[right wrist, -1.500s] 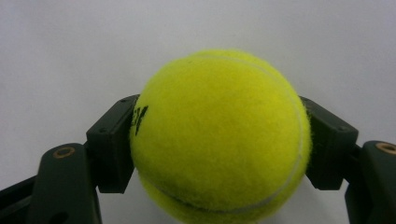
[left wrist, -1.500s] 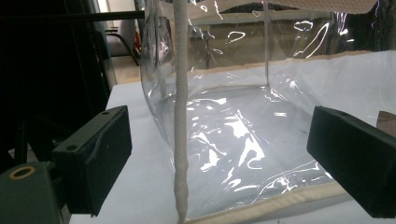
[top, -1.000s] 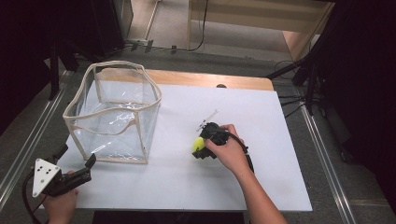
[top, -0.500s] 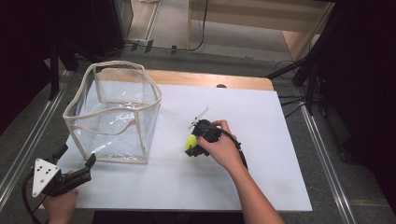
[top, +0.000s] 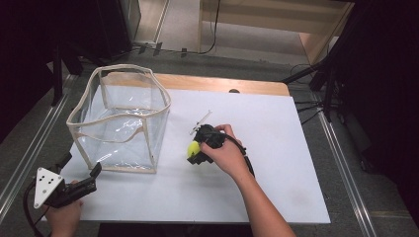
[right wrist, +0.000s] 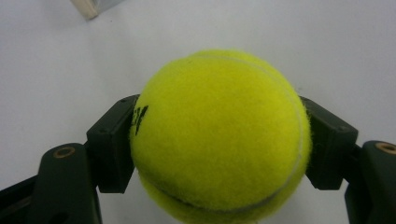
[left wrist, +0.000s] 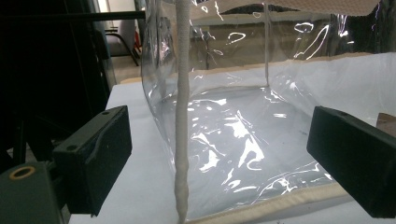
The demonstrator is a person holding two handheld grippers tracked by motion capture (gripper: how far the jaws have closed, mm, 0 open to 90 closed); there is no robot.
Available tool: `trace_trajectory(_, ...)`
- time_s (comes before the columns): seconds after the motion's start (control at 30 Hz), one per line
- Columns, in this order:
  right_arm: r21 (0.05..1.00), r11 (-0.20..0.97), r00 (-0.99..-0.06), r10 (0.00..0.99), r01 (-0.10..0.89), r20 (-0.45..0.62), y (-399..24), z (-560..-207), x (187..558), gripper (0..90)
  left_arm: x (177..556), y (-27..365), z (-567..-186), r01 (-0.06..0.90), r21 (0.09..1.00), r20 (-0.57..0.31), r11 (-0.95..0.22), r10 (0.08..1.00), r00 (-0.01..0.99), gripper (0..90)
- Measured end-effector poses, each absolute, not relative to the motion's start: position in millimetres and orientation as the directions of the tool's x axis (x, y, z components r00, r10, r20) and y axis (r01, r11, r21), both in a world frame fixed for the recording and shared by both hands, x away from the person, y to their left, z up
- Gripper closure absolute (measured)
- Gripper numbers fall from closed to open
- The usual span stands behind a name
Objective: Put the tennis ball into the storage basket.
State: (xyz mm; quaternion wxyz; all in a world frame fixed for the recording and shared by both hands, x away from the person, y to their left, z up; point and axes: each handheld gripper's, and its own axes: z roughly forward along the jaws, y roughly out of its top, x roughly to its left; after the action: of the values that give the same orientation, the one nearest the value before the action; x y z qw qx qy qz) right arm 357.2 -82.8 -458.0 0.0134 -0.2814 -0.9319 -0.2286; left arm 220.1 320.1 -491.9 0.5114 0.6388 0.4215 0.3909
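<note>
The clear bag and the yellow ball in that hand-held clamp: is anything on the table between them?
No. In the high view, bare white table separates the clear bag from the tennis ball held by the right gripper.

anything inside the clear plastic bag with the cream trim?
Nothing visible inside the clear plastic bag with cream trim: only its own glossy bottom shows through the walls in the left gripper view. Glare hides small patches. The yellow tennis ball sits clamped outside, in the right gripper.

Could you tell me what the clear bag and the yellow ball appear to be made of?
The bag looks like soft clear plastic film, glossy, judging by its wrinkles and bright reflections; its cream edging appears to be woven fabric tape. The ball, clamped by the right gripper, looks felt-covered: a fuzzy matte nap with a curved seam, like a tennis ball.
</note>
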Motion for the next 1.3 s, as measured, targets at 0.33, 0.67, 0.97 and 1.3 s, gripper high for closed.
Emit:
trace_trajectory(0.33, 0.426, 0.749, -0.857, 0.492, 0.507, 0.156, -69, -454, 361, 23.7, 220, 320, -492, 0.141, 0.983, 0.064, -0.118, 0.939, 0.338, 6.9)
trace_trajectory(0.67, 0.427, 0.761, -0.87, 0.463, 0.488, 0.17, -55, -451, 364, 23.7, 221, 320, -492, 0.14, 0.983, 0.066, -0.12, 0.938, 0.34, 6.9)
trace_trajectory(0.97, 0.436, 0.772, -0.884, 0.436, 0.463, 0.167, -47, -442, 367, 23.7, 221, 320, -492, 0.141, 0.983, 0.064, -0.119, 0.938, 0.34, 6.9)
trace_trajectory(1.3, 0.452, 0.766, -0.887, 0.425, 0.458, 0.179, -39, -427, 369, 23.7, 221, 321, -491, 0.144, 0.982, 0.064, -0.119, 0.939, 0.339, 6.9)
